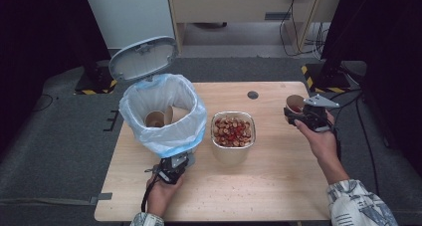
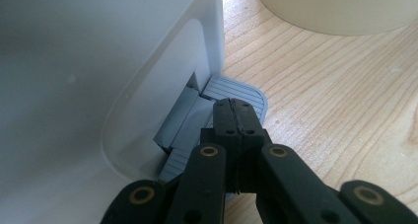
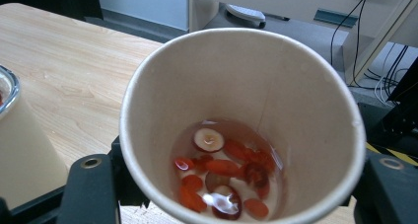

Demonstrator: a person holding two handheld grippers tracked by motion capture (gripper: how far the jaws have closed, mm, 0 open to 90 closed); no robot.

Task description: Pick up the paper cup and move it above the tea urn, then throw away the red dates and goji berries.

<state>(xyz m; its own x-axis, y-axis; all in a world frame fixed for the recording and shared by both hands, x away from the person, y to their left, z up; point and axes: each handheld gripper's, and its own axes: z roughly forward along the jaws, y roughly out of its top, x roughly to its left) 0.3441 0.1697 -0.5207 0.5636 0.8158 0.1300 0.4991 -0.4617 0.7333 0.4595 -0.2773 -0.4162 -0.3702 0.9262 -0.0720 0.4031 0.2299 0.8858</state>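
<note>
A white pedal bin (image 1: 164,136) with a blue-edged plastic liner stands at the table's left, its grey lid (image 1: 143,58) raised. Used paper cups (image 1: 157,119) lie inside. My left gripper (image 1: 175,162) is at the bin's foot. In the left gripper view its jaws (image 2: 236,108) are shut, tips resting on the grey ribbed pedal (image 2: 231,88). At the right, my right gripper (image 1: 298,114) is shut on a paper cup (image 1: 294,102), held above the table. In the right gripper view the cup (image 3: 236,76) holds a little liquid with red fruit slices (image 3: 222,177).
A cream bowl (image 1: 231,154) full of dried red fruit slices stands mid-table between the bin and the held cup. The wooden table (image 1: 278,186) has a round cable hole (image 1: 253,94) at the back. Dark stands and cables lie on the floor beyond the table.
</note>
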